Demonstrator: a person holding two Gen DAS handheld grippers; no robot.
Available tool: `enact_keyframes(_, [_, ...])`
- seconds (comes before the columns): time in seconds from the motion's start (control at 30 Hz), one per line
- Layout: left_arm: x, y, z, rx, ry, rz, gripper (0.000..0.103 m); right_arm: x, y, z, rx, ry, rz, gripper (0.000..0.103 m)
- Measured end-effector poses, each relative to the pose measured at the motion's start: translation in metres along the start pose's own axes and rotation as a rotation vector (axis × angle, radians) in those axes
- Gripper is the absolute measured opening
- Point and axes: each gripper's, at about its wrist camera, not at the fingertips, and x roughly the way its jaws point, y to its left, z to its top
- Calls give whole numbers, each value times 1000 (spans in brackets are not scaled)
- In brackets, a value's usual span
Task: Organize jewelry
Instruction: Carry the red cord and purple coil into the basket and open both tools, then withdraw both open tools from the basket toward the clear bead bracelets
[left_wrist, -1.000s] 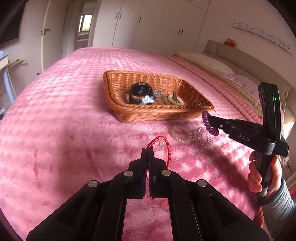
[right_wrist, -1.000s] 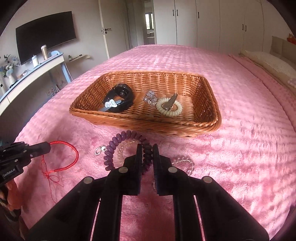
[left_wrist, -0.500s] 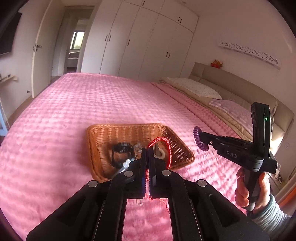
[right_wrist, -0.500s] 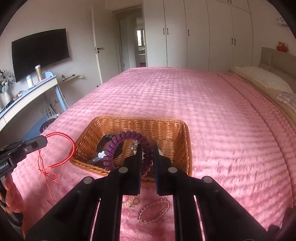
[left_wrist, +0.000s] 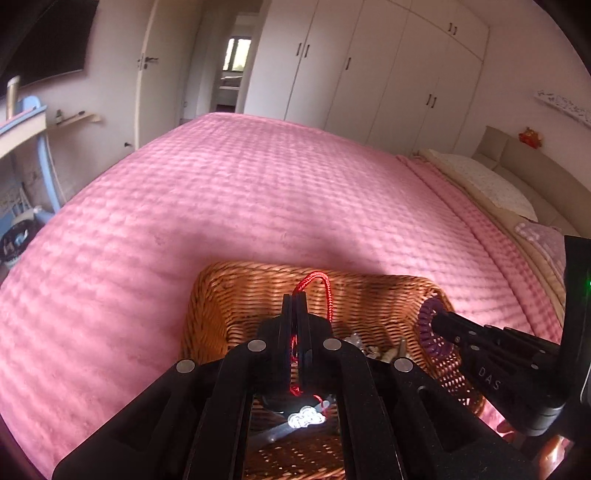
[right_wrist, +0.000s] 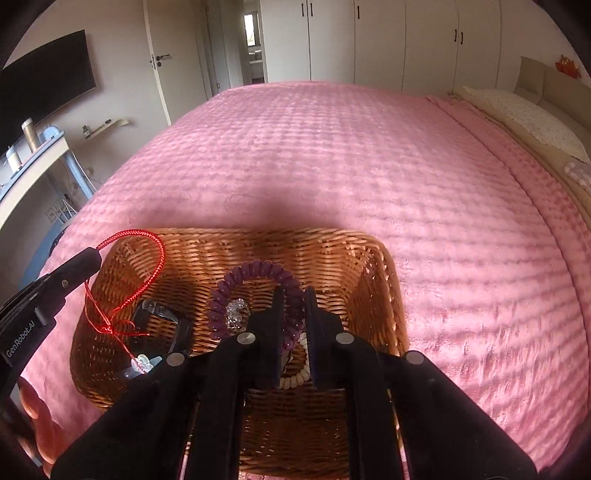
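Note:
A wicker basket (left_wrist: 373, 295) (right_wrist: 332, 251) sits on the pink bedspread, right under both grippers. My left gripper (left_wrist: 295, 299) (right_wrist: 94, 256) is shut on a red cord bracelet (left_wrist: 327, 295) (right_wrist: 147, 266), held above the basket's left part. My right gripper (right_wrist: 294, 295) (left_wrist: 436, 319) is shut on a purple spiral hair tie (right_wrist: 236, 284) (left_wrist: 428, 332), held above the basket's middle. Inside lie a black watch (right_wrist: 162, 325), a crystal piece (right_wrist: 234, 314) and a cream bead bracelet (right_wrist: 295, 376).
The pink bedspread (right_wrist: 351, 155) stretches far beyond the basket. Pillows (right_wrist: 532, 118) lie at the right by the headboard. A desk (right_wrist: 33, 158) and a wall TV (right_wrist: 44, 92) stand at the left, wardrobes (left_wrist: 369, 74) at the back.
Both grippers lifted their items off the bedspread and moved forward over the basket. The loose bracelets on the bedspread have dropped out of view.

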Motion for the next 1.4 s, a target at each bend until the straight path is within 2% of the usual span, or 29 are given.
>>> enact_keyframes(0.17, [14, 7, -13, -17, 27, 55, 0, 25, -3, -7, 20, 61, 4, 9])
enact_keyframes(0.37, [21, 9, -18, -6, 59, 40, 1, 29, -10, -13, 52, 77, 37, 10])
enact_keyframes(0.43, [19, 10, -21, -9, 66, 29, 9, 28, -17, -15, 94, 91, 83, 11])
enact_keyframes(0.5, [14, 11, -23, -1, 68, 4, 13, 26, -23, -16, 124, 95, 115, 12])
enact_keyframes(0.6, [2, 9, -28, 18, 63, -31, 37, 16, -22, -18, 112, 75, 91, 20])
enact_keyframes(0.73, [-21, 4, -34, 55, 48, -65, 40, -2, -21, -23, 107, 56, 107, 23])
enact_keyframes(0.83, [-45, 2, -38, 70, 23, -110, 46, -24, -18, -29, 91, 18, 130, 41])
enact_keyframes(0.87, [-56, 1, -40, 78, 5, -111, 51, -33, -18, -31, 87, 0, 150, 50])
enact_keyframes(1.07, [-121, -9, -46, 136, -111, -129, 69, -98, -14, -45, 49, -98, 172, 51])
enact_keyframes(1.13, [-143, -11, -51, 149, -161, -129, 78, -118, -15, -54, 44, -122, 176, 51])
enact_keyframes(1.27, [-180, -14, -66, 189, -242, -112, 86, -143, -12, -80, 24, -164, 145, 51])
enact_keyframes(1.4, [-192, -6, -83, 192, -251, -121, 89, -147, -8, -110, -9, -175, 79, 51])
